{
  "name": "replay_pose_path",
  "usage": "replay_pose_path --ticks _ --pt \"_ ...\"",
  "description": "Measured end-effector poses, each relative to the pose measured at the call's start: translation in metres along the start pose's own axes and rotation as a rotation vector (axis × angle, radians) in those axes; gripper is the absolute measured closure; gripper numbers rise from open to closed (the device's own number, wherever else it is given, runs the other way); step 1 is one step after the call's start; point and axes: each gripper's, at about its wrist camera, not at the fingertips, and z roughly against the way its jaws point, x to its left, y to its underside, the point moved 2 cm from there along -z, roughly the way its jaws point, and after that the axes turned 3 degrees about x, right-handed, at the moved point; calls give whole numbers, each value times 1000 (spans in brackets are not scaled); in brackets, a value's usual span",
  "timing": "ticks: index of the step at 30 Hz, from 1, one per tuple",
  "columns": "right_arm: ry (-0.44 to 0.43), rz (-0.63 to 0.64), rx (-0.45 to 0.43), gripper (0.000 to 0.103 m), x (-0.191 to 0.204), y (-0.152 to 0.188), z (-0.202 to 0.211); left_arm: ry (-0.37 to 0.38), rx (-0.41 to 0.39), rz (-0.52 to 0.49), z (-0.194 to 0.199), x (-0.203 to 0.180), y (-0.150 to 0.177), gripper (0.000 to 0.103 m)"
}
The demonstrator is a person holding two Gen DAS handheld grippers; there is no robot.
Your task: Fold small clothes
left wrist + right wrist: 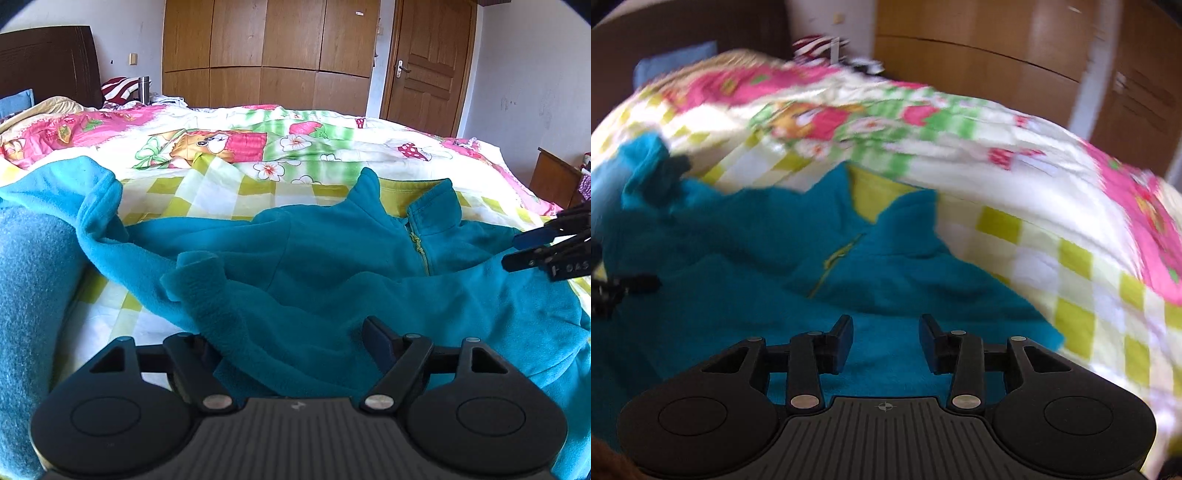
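A small teal fleece jacket (332, 251) with a yellow-green zipper lies spread on the bed, collar pointing away. It also shows in the right wrist view (879, 258). My left gripper (291, 343) is open, jaws wide apart, with a fold of the jacket's sleeve lying between them; the left finger is partly hidden by fleece. My right gripper (886, 332) is open and empty, just above the jacket's lower front. The right gripper also shows at the right edge of the left wrist view (524, 247). The right wrist view is blurred.
The bed has a bright quilt (229, 147) with pink, green and yellow-checked print. A dark headboard (48, 59) is at the far left. Wooden wardrobes (266, 51) and a door (424, 62) stand behind. A wooden nightstand (554, 181) is on the right.
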Motion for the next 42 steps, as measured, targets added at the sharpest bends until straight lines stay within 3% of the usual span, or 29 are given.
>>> replay_pose_path --ticks 2,6,10,15,18,19,22,29,35,39,42 --pt "52 188 56 64 11 -5 -16 20 1 14 -1 3 1 14" --pt "47 243 192 64 -14 3 -27 61 1 25 -6 5 3 13" --pt "51 379 287 64 -26 4 -37 67 3 -11 -10 -1 4 13" --pt "21 492 355 64 -24 -9 -56 65 -14 -35 -9 -6 2 11" --pt "15 508 406 73 -22 -4 -69 62 -5 -33 -13 -7 0 11" --pt "-1 484 421 89 -21 -3 -72 61 -4 -29 -13 -6 -1 11" --pt "28 454 389 103 -19 0 -65 49 -7 -16 -13 -4 -3 11" --pt "94 295 246 103 -36 -5 -19 29 -71 -20 -4 -4 -21 11" --pt "201 236 217 103 -42 -18 -27 -18 -134 -72 -7 -8 -38 11" --pt "279 106 119 103 -51 -32 -31 -56 -171 -59 -6 1 -51 11" --pt "213 52 108 103 -62 -34 -30 -40 -130 -66 -8 7 -47 11"
